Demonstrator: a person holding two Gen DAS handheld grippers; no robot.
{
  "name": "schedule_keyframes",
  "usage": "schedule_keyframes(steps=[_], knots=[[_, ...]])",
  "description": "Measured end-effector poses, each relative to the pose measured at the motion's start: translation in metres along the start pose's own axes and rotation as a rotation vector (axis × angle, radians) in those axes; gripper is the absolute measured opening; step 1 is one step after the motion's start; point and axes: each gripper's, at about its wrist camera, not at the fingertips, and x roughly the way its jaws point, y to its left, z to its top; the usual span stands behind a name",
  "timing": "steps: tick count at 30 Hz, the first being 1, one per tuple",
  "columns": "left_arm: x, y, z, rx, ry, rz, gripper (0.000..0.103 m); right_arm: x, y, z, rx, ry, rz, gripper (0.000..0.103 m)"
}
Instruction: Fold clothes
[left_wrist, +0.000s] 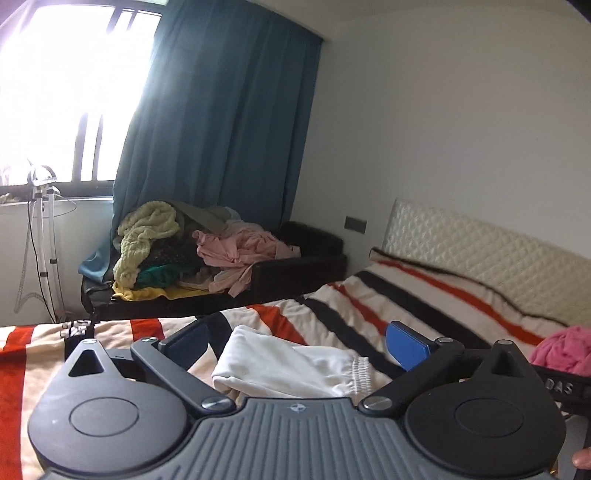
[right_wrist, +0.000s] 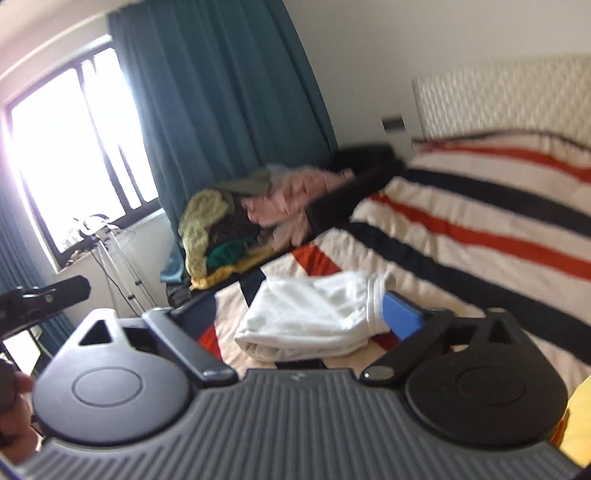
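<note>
I read the striped bedspread (left_wrist: 406, 295) as my work surface, and the white garment (left_wrist: 295, 365) lies folded on it, dead ahead at twelve o'clock of both wrist views. My left gripper (left_wrist: 295, 343) is spread wide, holding nothing; my right gripper (right_wrist: 295, 314) is likewise agape, its blue pad (right_wrist: 400, 314) touching or just beside the waistband. To finish well, I'd press the bundle flat and square its edges before letting go. The heap of clothes (left_wrist: 192, 251) on the black bench at ten o'clock is well apart. A pink garment (left_wrist: 565, 347) at three o'clock sits near enough to snag.
</note>
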Motion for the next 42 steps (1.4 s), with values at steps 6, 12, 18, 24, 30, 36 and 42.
schedule_keyframes(steps=[6,12,18,24,30,36,42], knots=[[-0.042,0.009,-0.037,0.009,-0.020,0.052,0.103,-0.046,0.022,-0.028,-0.083,-0.078,0.032,0.103],[-0.067,0.024,-0.077,-0.013,-0.041,0.088,0.103,-0.055,0.034,-0.075,-0.125,-0.130,0.047,0.103],[-0.063,0.026,-0.108,0.020,-0.027,0.108,0.103,-0.035,0.029,-0.112,-0.095,-0.112,0.017,0.103],[-0.046,0.028,-0.123,0.041,-0.015,0.111,0.103,-0.013,0.030,-0.128,-0.111,-0.105,-0.024,0.103],[-0.026,0.042,-0.133,0.029,-0.001,0.138,0.103,0.005,0.037,-0.139,-0.131,-0.111,-0.036,0.103],[-0.012,0.056,-0.142,0.027,0.028,0.156,0.103,0.018,0.044,-0.154,-0.125,-0.111,-0.031,0.103],[-0.008,0.064,-0.154,0.028,0.023,0.160,0.103,0.029,0.051,-0.167,-0.164,-0.091,-0.039,0.103]])
